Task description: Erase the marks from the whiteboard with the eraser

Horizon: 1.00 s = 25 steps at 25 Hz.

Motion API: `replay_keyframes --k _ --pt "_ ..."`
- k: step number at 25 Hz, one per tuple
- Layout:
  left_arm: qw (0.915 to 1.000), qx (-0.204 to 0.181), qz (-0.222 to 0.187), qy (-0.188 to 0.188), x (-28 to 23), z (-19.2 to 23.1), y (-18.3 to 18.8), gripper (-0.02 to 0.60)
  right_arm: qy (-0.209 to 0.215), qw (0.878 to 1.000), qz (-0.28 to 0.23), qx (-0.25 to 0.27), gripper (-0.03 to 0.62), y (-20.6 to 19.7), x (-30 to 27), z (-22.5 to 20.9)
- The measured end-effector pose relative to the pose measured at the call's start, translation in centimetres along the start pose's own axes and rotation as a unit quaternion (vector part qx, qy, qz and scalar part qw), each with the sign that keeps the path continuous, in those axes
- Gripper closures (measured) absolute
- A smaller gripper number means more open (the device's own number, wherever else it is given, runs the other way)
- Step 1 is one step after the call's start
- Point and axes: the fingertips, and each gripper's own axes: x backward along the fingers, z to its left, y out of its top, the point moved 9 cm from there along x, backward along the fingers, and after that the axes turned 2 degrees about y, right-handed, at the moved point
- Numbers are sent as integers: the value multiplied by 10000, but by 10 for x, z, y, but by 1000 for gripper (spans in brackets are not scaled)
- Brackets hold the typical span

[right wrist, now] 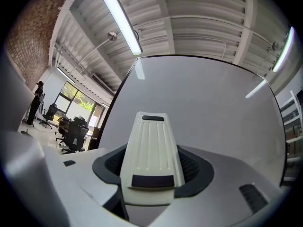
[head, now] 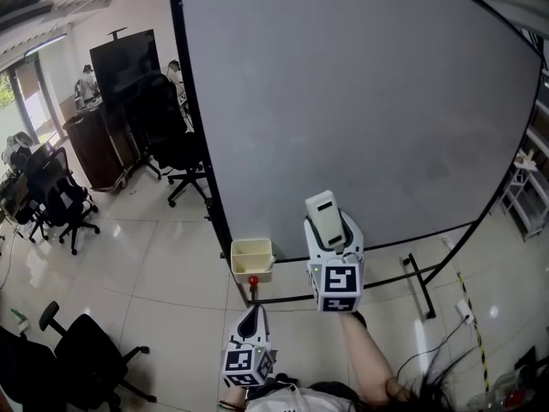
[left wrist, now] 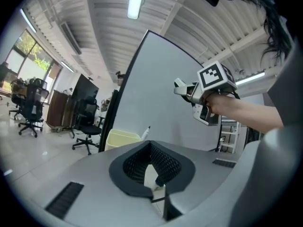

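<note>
Glossy floor tiles and a group of office chairs lie to the left of a large whiteboard, which stands on a black-framed stand. No distinct marks can be made out on its grey face in any view. A yellow tray hangs at the lower left corner of the board.

**Eraser.** The cream eraser is clamped between the jaws of the right gripper. Its back end is seated between the pads and its long axis runs straight out along the jaws, up and towards the board.

**Governing relation.** The board lies directly ahead of and above the eraser's tip. In the left gripper view the tip stands very near the lower part of the board. Contact cannot be confirmed. Which face of the eraser is turned to the board cannot be told.

**Right arm.** The forearm reaches forward from the body with the gripper raised. This is plainly the working hand.

**Left gripper.** The left gripper is held low and close to the body, well short of the board. Its jaws are closed together with nothing between them.

**Judgement.** The next move calls for the eraser to be pressed flat on the board and swept across it. The left hand has no part in it.
</note>
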Motion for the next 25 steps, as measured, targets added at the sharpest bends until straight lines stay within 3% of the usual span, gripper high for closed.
replay_keyframes --k 5,14,19,25 --pt "9990 -240 12 -382 17 -52 -9 592 -95 9971 710 -274 316 -58 89 -29" --pt "9984 -291 -13 -486 87 -198 -57 592 269 9755 1901 -1078 316 -138 316 -71" --pt "9984 -333 192 -419 136 -261 -86 592 568 9658 2210 -1228 316 -145 396 -84" --pt "9983 -442 117 -366 178 -274 -77 592 903 9621 2163 -1393 318 -131 429 -60"
